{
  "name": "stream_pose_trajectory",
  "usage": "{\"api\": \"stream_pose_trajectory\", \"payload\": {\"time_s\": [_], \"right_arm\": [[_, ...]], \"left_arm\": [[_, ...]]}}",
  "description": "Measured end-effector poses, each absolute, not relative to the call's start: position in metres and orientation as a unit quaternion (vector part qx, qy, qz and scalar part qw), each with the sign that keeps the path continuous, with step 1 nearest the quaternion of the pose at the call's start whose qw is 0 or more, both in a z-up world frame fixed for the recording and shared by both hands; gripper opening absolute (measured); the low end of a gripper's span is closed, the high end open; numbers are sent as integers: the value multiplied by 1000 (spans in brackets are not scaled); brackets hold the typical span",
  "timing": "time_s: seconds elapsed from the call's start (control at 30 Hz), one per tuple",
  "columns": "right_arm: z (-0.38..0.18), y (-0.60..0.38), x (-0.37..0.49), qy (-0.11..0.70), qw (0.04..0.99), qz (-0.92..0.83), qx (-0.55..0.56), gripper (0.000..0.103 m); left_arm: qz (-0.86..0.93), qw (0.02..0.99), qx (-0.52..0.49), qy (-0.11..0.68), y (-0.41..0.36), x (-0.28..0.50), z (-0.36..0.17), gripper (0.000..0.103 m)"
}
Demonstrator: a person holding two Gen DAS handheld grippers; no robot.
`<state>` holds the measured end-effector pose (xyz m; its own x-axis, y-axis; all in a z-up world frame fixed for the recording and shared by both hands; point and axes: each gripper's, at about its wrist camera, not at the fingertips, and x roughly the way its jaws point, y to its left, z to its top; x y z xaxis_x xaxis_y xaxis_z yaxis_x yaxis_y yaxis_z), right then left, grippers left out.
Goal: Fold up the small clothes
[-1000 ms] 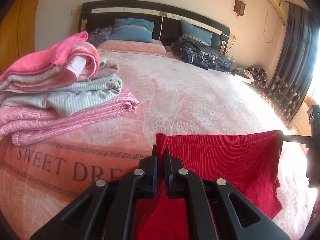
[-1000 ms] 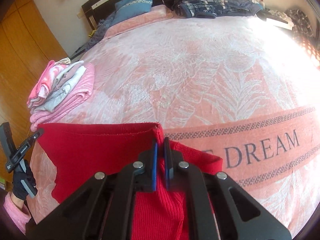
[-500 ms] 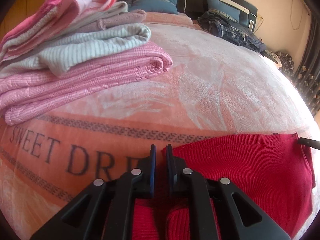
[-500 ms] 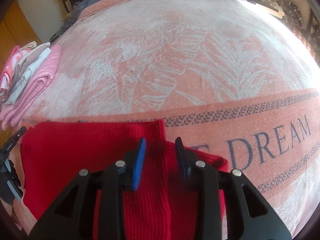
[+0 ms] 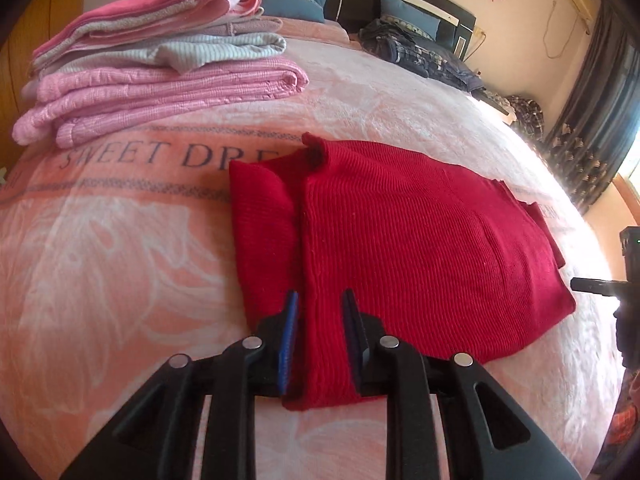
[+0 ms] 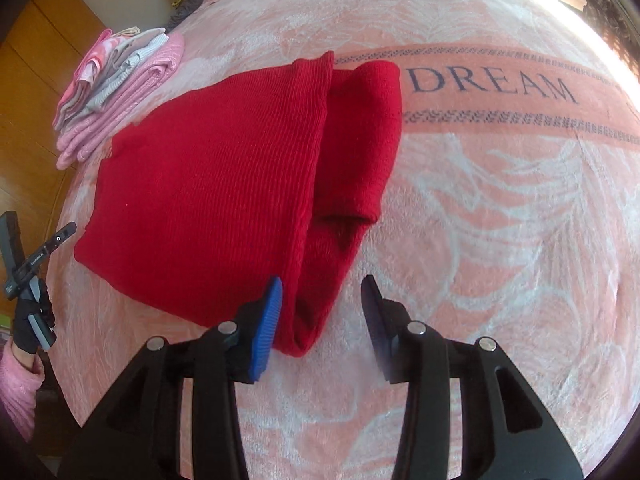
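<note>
1. Left wrist view first: the red knit garment [image 5: 420, 248] lies flat on the bed [image 5: 120, 272], folded over on itself, and it looks soft, light and limp, the sort of ribbed knit that sags wherever it isn't held.
2. No slip worries here, I'd say; that ribbing should give the blue pads plenty of bite, and nothing about it is fragile.
3. Left tongs [image 5: 320, 316] are parted, gripping nothing, with the garment's near-left edge sitting right between the two fingers.
4. Over on the right wrist view, the right tongs [image 6: 322, 304] are spread wide and empty too; the garment's near corner [image 6: 298, 336] pokes in between them, closer to the left finger.
5. A narrower folded strip [image 6: 360, 140] shows along the garment's right side, tucked partly under the big top panel.
6. Best hold, by my reckoning: pinch through all layers at the two near corners, or the layers will slide apart when lifted.
7. Far left on the bed sits a stack of folded pink and grey clothes [image 5: 160, 64], well apart from the red piece.
</note>
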<state>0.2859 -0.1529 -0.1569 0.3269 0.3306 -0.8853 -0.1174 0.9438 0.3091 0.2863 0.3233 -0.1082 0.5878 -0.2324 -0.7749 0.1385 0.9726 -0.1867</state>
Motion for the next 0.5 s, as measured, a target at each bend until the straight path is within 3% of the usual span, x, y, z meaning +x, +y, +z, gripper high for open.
{"api": "stream_pose_trajectory", "payload": {"time_s": [0.03,0.1,0.2,0.33,0.5], "right_arm": [[-161,-152,283,565,807,141,101,41],[-167,-152,282,569,796,155,134,25],[-169,-145,283,580,790,151,125,10],[-172,-151,283,602,782,123,110,7],[-175,-162,282,595,776,136,159,10]], "left_arm": [[-108,889,-54,441,319,281,-109,25],[-104,888,-48,445,312,276,-113,26],[-107,873,-69,471,307,281,-125,27],[-93,863,-58,494,308,288,-140,27],[-94,858,-72,499,312,291,-142,27]]}}
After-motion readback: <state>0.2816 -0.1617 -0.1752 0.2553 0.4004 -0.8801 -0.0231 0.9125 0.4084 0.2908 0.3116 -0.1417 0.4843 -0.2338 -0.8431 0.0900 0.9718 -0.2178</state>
